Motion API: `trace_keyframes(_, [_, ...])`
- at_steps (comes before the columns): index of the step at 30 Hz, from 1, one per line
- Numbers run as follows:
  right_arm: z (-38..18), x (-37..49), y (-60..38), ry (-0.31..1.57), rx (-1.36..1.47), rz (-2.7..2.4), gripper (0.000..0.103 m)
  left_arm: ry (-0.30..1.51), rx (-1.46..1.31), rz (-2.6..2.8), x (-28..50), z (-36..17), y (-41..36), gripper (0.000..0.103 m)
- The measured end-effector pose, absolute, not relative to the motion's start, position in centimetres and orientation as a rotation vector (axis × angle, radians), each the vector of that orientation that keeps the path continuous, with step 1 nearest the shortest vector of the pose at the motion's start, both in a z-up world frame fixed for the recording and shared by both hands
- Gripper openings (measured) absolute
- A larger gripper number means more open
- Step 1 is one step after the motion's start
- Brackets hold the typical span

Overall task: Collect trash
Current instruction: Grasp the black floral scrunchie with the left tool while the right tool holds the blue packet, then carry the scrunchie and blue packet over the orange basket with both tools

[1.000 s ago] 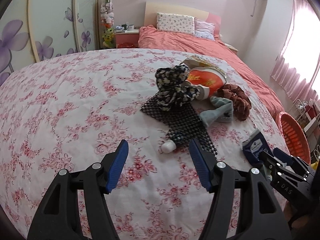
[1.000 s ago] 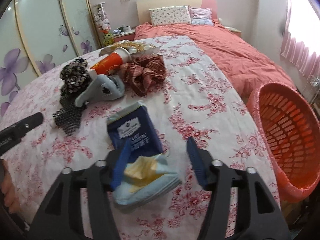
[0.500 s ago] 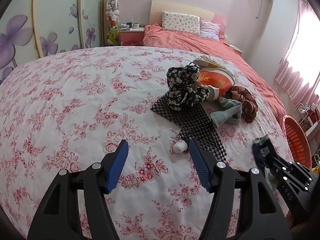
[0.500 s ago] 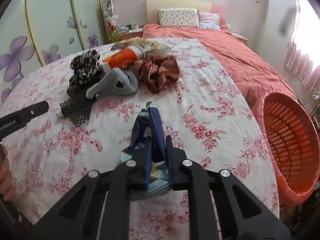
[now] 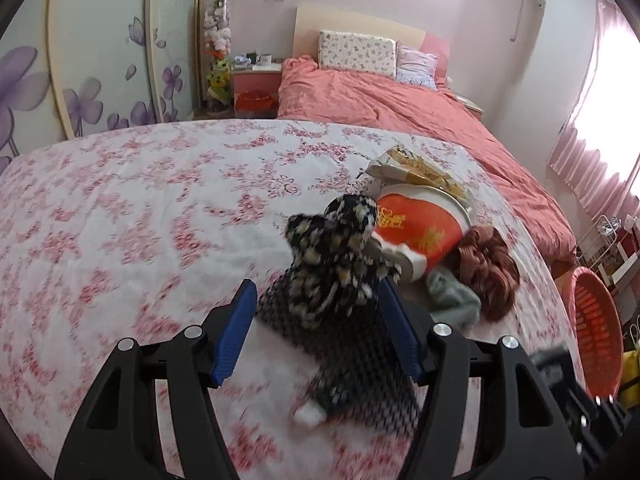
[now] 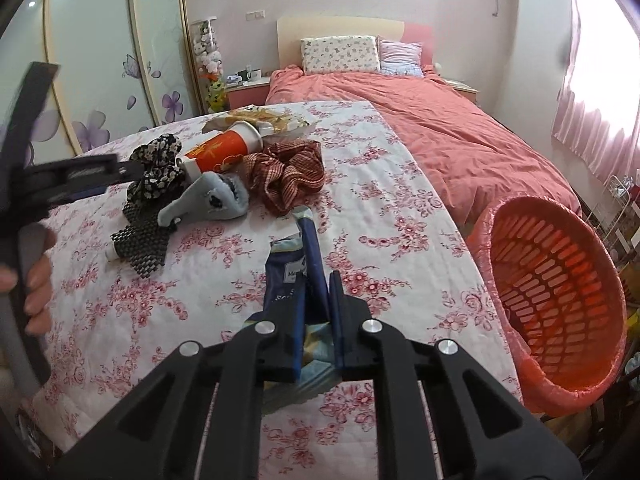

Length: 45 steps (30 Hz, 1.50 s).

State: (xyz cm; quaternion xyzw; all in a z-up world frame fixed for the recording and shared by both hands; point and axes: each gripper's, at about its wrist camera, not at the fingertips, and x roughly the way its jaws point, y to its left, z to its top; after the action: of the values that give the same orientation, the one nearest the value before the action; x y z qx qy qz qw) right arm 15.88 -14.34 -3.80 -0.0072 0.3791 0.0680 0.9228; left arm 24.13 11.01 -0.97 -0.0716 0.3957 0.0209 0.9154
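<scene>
My right gripper [image 6: 320, 292] is shut on a crumpled dark blue packet [image 6: 286, 276], which sticks up and forward from the jaws above the flowered bedspread [image 6: 400, 184]. My left gripper [image 5: 316, 286] stands open over a black flowery cloth [image 5: 340, 248] and the black mesh piece [image 5: 360, 360] beneath it; its blue pads [image 5: 236, 328] touch neither. Behind them lie an orange paper cup [image 5: 420, 228] and a snack bag [image 5: 416, 164]. A small white bit [image 5: 308, 414] lies by the mesh.
An orange slatted basket [image 6: 500, 216] with a plastic liner stands off the bed's right edge. A brown striped cloth [image 6: 288, 176] and a grey sock [image 6: 208, 200] lie in the pile. A hand [image 6: 38, 280] holds the left gripper's handle. A pink bed [image 6: 440, 128] lies beyond.
The right gripper closed on the blue packet and lifted it off the bedspread. The left gripper moved forward over the flowery cloth and mesh, staying open.
</scene>
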Motion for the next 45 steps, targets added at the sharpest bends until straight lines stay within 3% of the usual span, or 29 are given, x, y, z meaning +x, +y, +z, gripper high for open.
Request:
trace_keyframes(4, [-4.0, 16.1, -14.9, 0.783, -0.004, 0.136, 0.012, 0.860, -0.144, 0.049, 25.9, -2.1, 10.7, 0.062])
trace_keyframes(7, [-4.2, 16.3, -15.4, 0.791, 0.009, 0.131, 0.012, 0.890, -0.153, 0.042, 26.6, -2.9, 10.7, 0.044])
trace_keyframes(9, [-4.4, 16.4, -15.7, 0.793, 0.014, 0.127, 0.012, 0.893, -0.159, 0.032, 26.7, -3.1, 10.8, 0.026])
trace_keyframes(12, [-4.3, 16.4, -16.1, 0.791, 0.026, 0.122, 0.012, 0.879, -0.169, 0.021, 26.2, -2.8, 11.0, 0.017])
trace_keyframes(31, [-0.6, 14.1, -17.1, 0.700, 0.054, 0.090, 0.012, 0.749, -0.120, -0.010, 20.6, 2.8, 10.1, 0.014])
trace_keyframes(45, [1.4, 12.5, -20.6, 0.630, 0.087, -0.006, 0.012, 0.700, -0.052, -0.173, 17.1, 4.2, 3.9, 0.014])
